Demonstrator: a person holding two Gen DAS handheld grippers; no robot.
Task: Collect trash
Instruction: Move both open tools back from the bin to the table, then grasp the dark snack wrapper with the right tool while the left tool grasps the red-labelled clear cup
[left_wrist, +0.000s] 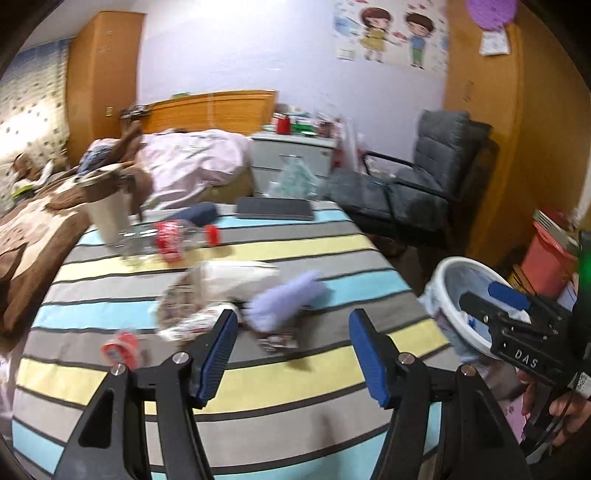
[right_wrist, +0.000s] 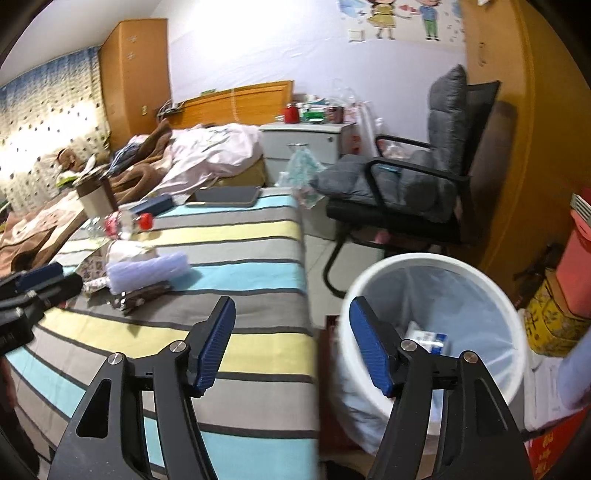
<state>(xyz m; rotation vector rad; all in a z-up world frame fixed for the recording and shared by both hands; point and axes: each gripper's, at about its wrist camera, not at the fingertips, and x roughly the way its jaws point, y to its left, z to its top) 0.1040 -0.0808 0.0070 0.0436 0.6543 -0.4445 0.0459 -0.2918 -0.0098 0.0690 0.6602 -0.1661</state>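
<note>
L hand-held gripper (left_wrist: 293, 350): apart, empty, over wrappers (left_wrist: 192, 317) on table (left_wrist: 295, 384) | R hand-held gripper (right_wrist: 291, 343): apart, empty, by bin (right_wrist: 436, 325)

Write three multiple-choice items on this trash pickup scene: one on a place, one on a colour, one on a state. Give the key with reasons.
1. Where does the white trash bin stand?
A. on the bed
B. on the floor beside the bed
C. on the chair

2. What colour is the cap of the plastic bottle lying on the striped bedspread?
A. red
B. green
C. black

3. How are the left gripper and the right gripper?
A. both open and empty
B. both shut
C. left shut on a wrapper

Key: 1 B, the right wrist view shows it on the floor by the bed's edge. 2 A, the cap is red. 3 A, both pairs of fingers stand apart with nothing between.
</note>
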